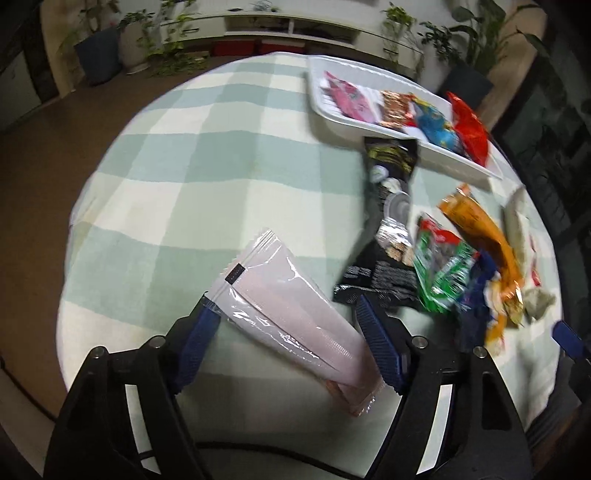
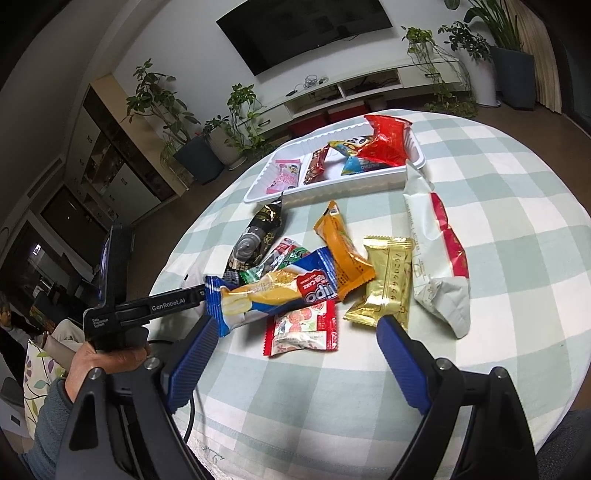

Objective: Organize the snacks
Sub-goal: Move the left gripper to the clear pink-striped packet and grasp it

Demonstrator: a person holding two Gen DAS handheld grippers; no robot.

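A round table (image 2: pixel 480 206) is covered by a cloth checked in pale green and white. Behind it, a dark television (image 2: pixel 303 29) hangs on a white wall above a long, low white cabinet (image 2: pixel 369 88) with open shelves and red boxes (image 2: pixel 306 125) beneath. Potted plants stand along that wall — one leafy plant in a dark square planter (image 2: pixel 197 155), others trailing over the cabinet, and a tall one in a dark pot (image 2: pixel 513 74) at the far right. At the left stands a tall cupboard (image 2: pixel 110 147) with dark panels. The floor (image 1: pixel 74 147) is brown.
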